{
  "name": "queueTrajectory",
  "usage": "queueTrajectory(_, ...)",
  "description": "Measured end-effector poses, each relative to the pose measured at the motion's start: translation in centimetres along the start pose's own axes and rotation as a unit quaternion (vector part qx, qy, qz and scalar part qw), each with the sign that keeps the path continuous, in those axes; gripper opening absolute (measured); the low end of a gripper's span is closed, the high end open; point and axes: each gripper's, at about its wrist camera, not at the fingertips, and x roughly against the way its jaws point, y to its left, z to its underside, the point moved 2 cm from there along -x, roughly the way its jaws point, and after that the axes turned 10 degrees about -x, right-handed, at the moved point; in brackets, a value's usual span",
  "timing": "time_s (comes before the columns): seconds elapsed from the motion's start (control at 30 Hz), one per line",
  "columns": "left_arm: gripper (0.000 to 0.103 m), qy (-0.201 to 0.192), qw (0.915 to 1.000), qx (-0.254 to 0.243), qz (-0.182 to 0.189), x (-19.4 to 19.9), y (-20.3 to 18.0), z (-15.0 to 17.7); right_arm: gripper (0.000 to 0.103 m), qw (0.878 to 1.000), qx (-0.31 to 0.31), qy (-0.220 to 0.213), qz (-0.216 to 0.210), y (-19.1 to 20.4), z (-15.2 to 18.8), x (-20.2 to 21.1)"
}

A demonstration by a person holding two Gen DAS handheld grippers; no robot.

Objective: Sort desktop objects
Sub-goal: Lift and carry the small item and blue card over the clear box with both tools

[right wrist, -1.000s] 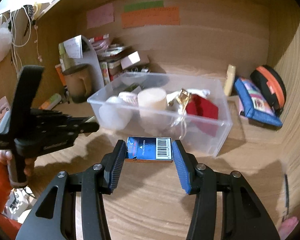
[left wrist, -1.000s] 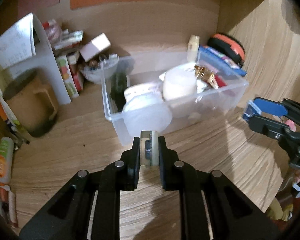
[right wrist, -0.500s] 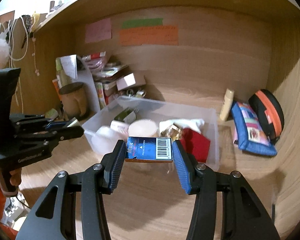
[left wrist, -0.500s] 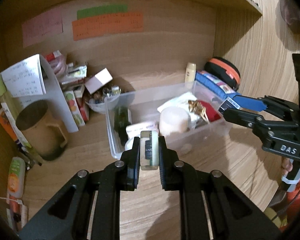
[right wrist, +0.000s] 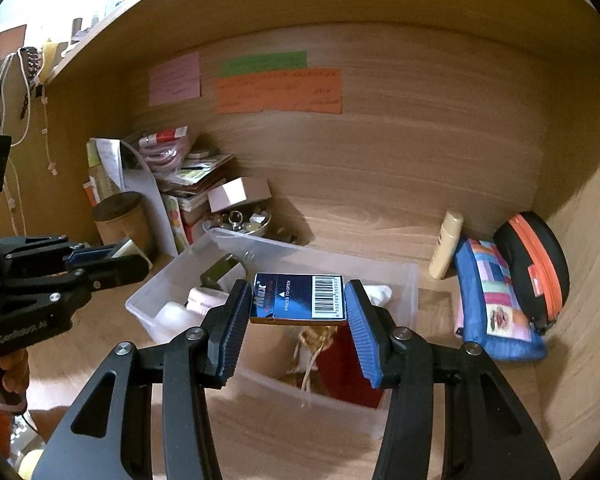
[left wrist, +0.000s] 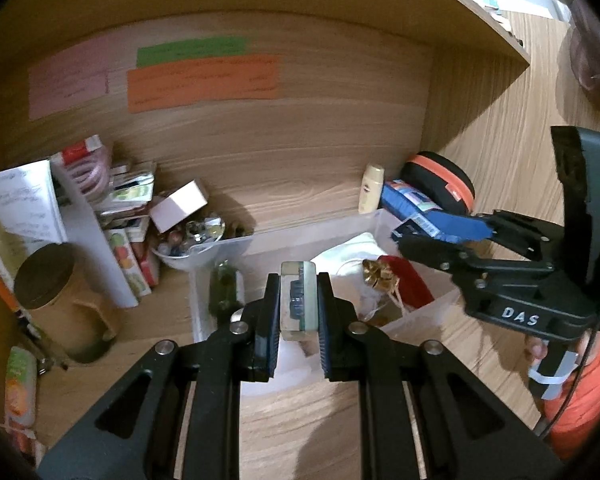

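Our left gripper [left wrist: 299, 304] pinched a small translucent block [left wrist: 298, 300]; the right gripper [right wrist: 298, 312] clamped a dark-blue barcoded box [right wrist: 299, 299]. Both had risen since a second ago, now above the clear plastic bin [right wrist: 400, 280] on the wooden desk [right wrist: 260, 432], sticky notes [right wrist: 278, 90] behind.

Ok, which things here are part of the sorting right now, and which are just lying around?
In play:
- left hand-held gripper, shut on small clear case
- right hand-held gripper, shut on blue box
- clear bin

Lying about:
- brown mug
- cream tube
- patchwork pouch
- black-and-orange case
- sticky notes
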Motion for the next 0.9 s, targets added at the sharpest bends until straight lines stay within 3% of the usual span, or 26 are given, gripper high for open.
queueTrajectory(0.07,0.015,0.005,0.9999,0.007,0.013,-0.9,0.4,-0.2,0.045,1.000,0.002,0.004,0.001,-0.2,-0.3,-0.6)
queueTrajectory(0.57,0.015,0.056,0.9979,0.031,0.011,-6.9,2.1,-0.7,0.045,1.000,0.005,0.030,0.008,-1.7,-2.0,-4.9)
queueTrajectory(0.9,0.015,0.083,0.9956,0.037,0.022,-10.4,2.4,-0.9,0.045,0.997,-0.005,0.072,0.023,-2.5,-0.9,-8.7)
